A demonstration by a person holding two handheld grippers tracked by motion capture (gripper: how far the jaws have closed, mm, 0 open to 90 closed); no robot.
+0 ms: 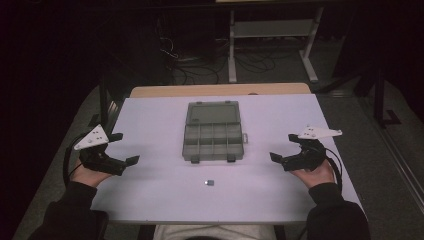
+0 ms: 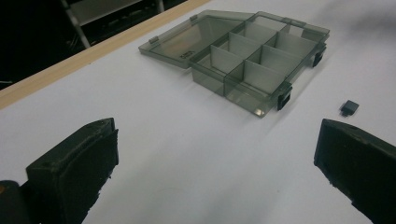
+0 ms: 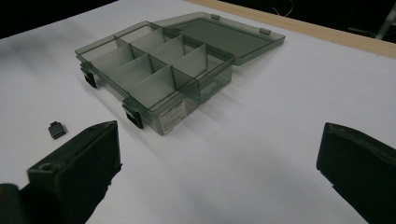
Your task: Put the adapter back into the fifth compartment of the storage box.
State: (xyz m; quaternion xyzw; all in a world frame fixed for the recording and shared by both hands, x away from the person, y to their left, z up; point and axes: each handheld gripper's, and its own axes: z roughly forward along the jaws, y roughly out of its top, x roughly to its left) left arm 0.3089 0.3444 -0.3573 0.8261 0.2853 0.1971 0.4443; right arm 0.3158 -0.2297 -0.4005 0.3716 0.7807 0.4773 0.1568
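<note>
Two hand-held black two-jaw grippers rested at opposite sides of the white tabletop [image 1: 150, 190], the left gripper [image 1: 131, 161] and the right gripper [image 1: 274, 157] each with jaws spread wide and holding nothing. Between them, toward the far middle, sat the smoky grey translucent plastic organiser box [image 1: 213, 138], its lid laid back flat on the far side and its compartments apparently empty. A small dark square piece [image 1: 210, 183] lay alone on the table, just near of the box's front latches.

Risk, as judged: the piece was tiny and low, so a grip could slip or flick it off the near edge. The light box could also slide if nudged by a jaw.

The right gripper view showed a white label [image 3: 172, 115] on the box's side wall, which the high view did not resolve. The high view alone placed both hands relative to the box.
</note>
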